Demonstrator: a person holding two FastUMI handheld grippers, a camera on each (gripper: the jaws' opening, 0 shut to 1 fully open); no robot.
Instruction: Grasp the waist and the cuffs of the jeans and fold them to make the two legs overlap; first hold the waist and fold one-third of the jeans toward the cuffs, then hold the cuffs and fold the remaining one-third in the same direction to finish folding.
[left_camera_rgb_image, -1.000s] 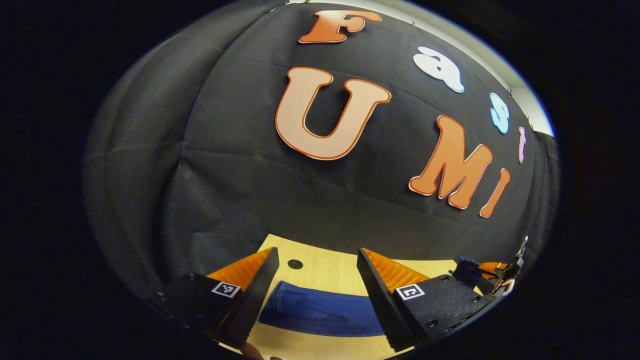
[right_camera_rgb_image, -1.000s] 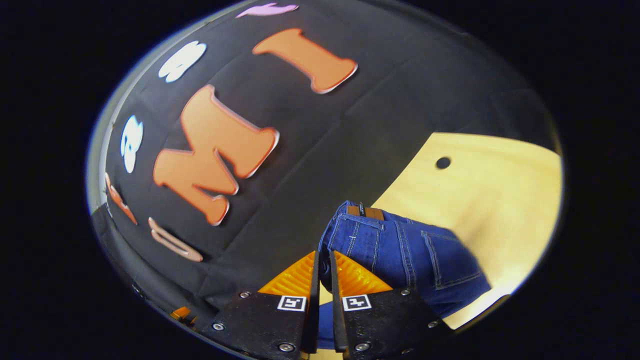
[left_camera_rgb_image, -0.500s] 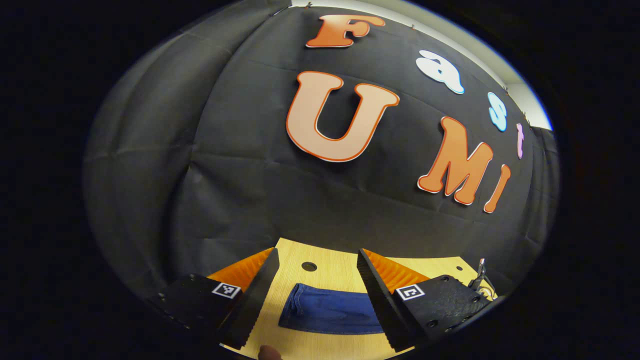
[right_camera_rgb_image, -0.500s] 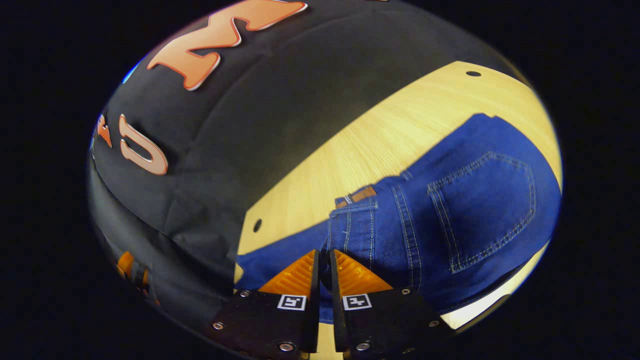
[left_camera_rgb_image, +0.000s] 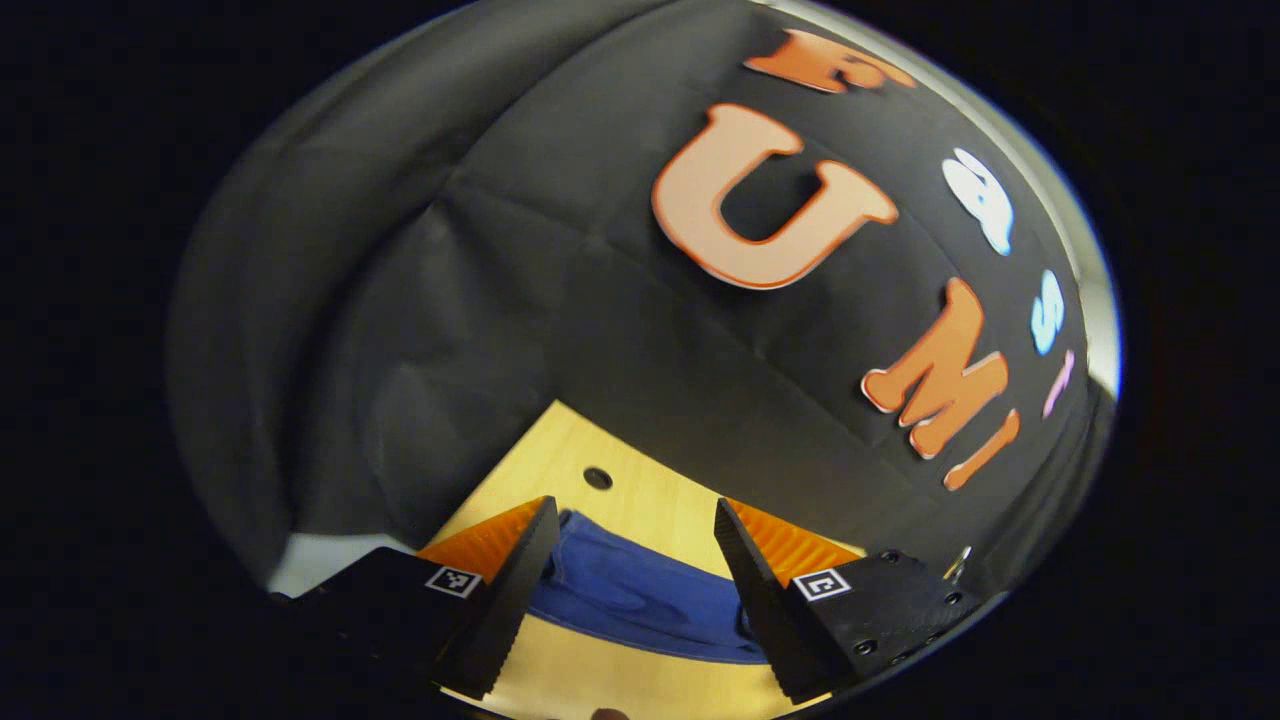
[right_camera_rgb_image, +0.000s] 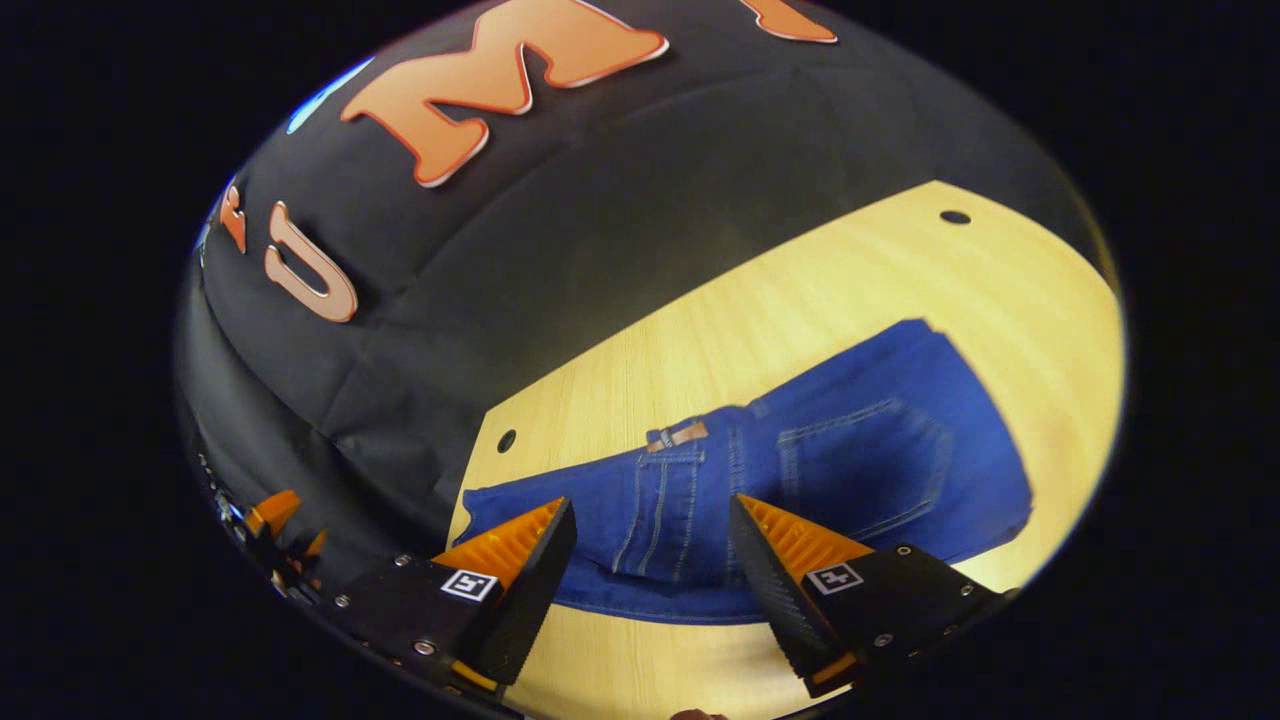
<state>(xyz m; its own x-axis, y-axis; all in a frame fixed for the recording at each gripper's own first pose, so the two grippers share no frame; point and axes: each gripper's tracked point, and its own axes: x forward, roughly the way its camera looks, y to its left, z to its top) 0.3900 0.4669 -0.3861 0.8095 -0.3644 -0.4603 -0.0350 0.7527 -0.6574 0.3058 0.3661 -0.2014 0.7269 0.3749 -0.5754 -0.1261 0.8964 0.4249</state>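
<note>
Bench (right_camera_rgb_image: 800, 300) carries the jeans (right_camera_rgb_image: 850, 460), which I see folded over on themselves, back pocket and waist patch up, lying along its near edge and reaching toward the corner with the hole (right_camera_rgb_image: 506, 440). My right gripper (right_camera_rgb_image: 652, 545) was clamped on the waist half a second ago; now its jaws stand wide apart above the denim, holding nothing. My left gripper (left_camera_rgb_image: 632, 555) stays spread over the blue cuff end (left_camera_rgb_image: 640, 600), and the denim there has shifted little.
</note>
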